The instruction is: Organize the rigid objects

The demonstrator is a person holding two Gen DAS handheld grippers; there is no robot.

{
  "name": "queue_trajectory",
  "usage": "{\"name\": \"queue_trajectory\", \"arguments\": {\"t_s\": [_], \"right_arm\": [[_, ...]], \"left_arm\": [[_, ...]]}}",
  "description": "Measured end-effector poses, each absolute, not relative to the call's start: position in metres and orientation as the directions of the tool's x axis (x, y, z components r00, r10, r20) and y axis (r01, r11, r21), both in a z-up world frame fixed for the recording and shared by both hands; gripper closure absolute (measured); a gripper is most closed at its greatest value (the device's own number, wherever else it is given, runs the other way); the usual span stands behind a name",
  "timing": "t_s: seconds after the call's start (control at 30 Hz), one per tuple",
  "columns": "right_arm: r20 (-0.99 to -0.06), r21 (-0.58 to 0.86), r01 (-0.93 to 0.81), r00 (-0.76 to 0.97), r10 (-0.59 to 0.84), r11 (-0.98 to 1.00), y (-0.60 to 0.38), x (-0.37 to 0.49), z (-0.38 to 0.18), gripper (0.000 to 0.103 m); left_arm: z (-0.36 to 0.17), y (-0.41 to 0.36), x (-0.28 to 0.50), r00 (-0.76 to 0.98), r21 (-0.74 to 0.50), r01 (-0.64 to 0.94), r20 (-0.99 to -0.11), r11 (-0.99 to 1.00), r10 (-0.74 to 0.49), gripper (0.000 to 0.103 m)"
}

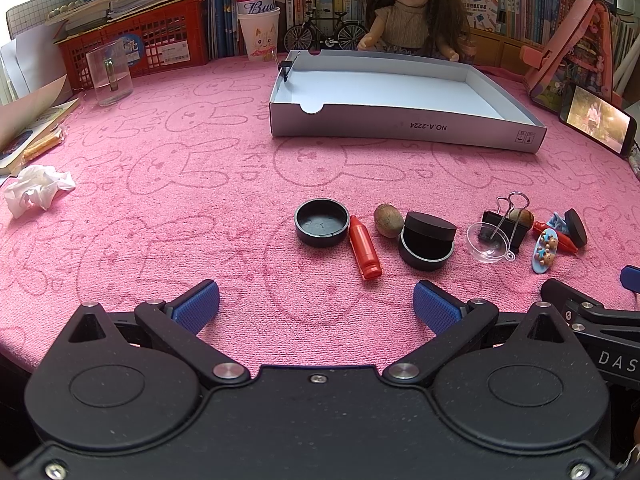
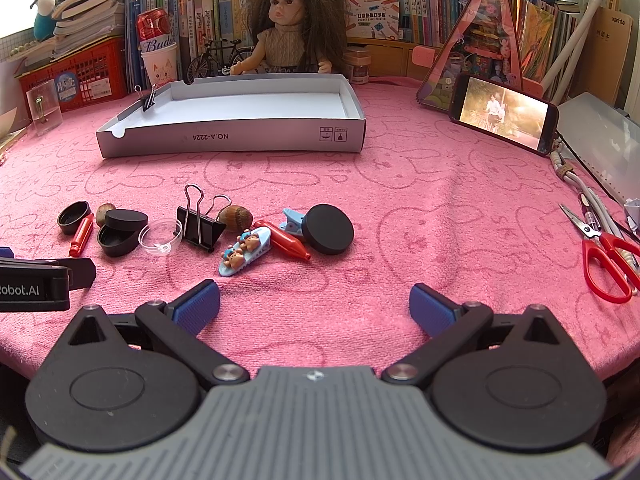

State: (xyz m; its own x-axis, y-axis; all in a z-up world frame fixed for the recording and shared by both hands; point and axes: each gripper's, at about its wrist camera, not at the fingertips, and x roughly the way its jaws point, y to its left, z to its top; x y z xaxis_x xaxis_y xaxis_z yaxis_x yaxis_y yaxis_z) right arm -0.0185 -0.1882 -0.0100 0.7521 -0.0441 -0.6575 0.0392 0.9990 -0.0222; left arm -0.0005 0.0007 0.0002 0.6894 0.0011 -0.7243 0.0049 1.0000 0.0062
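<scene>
Black, red and clear plastic pieces are lying in a loose row across the middle of the left wrist view: a black cap (image 1: 321, 227) touching a red crayon-shaped piece (image 1: 364, 253), then a nut (image 1: 388, 220), a black lidded pot (image 1: 427, 246), a clear dish (image 1: 489, 243) and a black binder clip (image 1: 505, 224). In the right wrist view the same row is running from the left edge to centre, ending with a bear hair clip (image 2: 245, 251), a second red piece (image 2: 286, 245) and a black disc (image 2: 327, 229). Beyond them, in the upper middle of both views, a white cardboard tray (image 1: 404, 127) is sitting nearly empty, with one small binder clip (image 2: 149, 100) on its left wall. The left hand-held gripper (image 1: 316, 305) is hovering low at the bottom of its frame with its blue pads spread wide and nothing between them; the right hand-held gripper (image 2: 314, 305) is likewise spread and empty. Sorting is probably just starting. Taking an outer piece first, such as the cap or the disc, looks wisest, since the middle ones are touching and may get knocked. Bare pink towel on the tabletop (image 1: 160, 184) is leaving open room up to the tray's near wall; scissors (image 2: 604, 250) are lying at the far right.
</scene>
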Motion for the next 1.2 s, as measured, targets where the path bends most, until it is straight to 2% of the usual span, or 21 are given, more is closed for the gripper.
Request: {"name": "queue_trajectory", "arguments": {"t_s": [0.3, 0.5, 0.67, 0.77, 0.83, 0.93, 1.03, 1.1, 1.13, 1.2], "right_arm": [[-0.647, -0.023, 0.025, 0.762, -0.034, 0.999, -0.190, -0.022, -0.010, 0.000], [-0.613, -0.024, 0.014, 0.789, -0.026, 1.000, -0.190, -0.027, -0.013, 0.000], [-0.615, -0.021, 0.004, 0.789, -0.016, 1.000, -0.191, -0.026, -0.014, 0.000], [-0.603, -0.010, -0.032, 0.798, 0.020, 0.999, -0.192, -0.028, -0.013, 0.000], [-0.588, 0.014, -0.064, 0.806, 0.060, 0.998, -0.192, -0.030, -0.011, 0.000], [-0.565, 0.034, -0.100, 0.819, 0.102, 0.994, -0.190, -0.032, -0.008, 0.013], [-0.533, 0.000, -0.144, 0.837, 0.122, 0.990, -0.183, -0.034, -0.004, 0.023], [-0.533, -0.025, -0.158, 0.838, 0.120, 0.987, -0.179, -0.033, -0.003, 0.045], [-0.536, -0.020, -0.164, 0.834, 0.128, 0.986, -0.177, -0.031, -0.003, 0.049], [-0.548, 0.004, -0.175, 0.823, 0.149, 0.985, -0.176, -0.027, -0.004, 0.056]], "left_arm": [[0.002, 0.003, -0.002, 0.704, 0.010, 0.025, -0.710, 1.000, -0.011, 0.000], [-0.003, 0.006, -0.008, 0.742, 0.012, 0.055, -0.669, 0.998, -0.033, 0.000], [-0.001, 0.006, -0.006, 0.734, 0.003, 0.058, -0.678, 0.998, -0.041, 0.001], [0.002, 0.007, -0.010, 0.744, 0.002, 0.068, -0.667, 0.998, -0.049, 0.012], [0.004, 0.006, -0.013, 0.754, -0.008, 0.099, -0.652, 0.995, -0.080, 0.034], [0.009, 0.007, -0.017, 0.760, -0.053, 0.129, -0.636, 0.990, -0.133, 0.055], [0.012, 0.007, -0.018, 0.761, -0.092, 0.163, -0.622, 0.982, -0.185, 0.062], [0.013, 0.005, -0.018, 0.765, -0.087, 0.175, -0.616, 0.981, -0.191, 0.070], [0.013, 0.004, -0.017, 0.766, -0.086, 0.172, -0.614, 0.981, -0.188, 0.076], [0.013, 0.005, -0.013, 0.763, -0.098, 0.161, -0.619, 0.982, -0.187, 0.079]]}}
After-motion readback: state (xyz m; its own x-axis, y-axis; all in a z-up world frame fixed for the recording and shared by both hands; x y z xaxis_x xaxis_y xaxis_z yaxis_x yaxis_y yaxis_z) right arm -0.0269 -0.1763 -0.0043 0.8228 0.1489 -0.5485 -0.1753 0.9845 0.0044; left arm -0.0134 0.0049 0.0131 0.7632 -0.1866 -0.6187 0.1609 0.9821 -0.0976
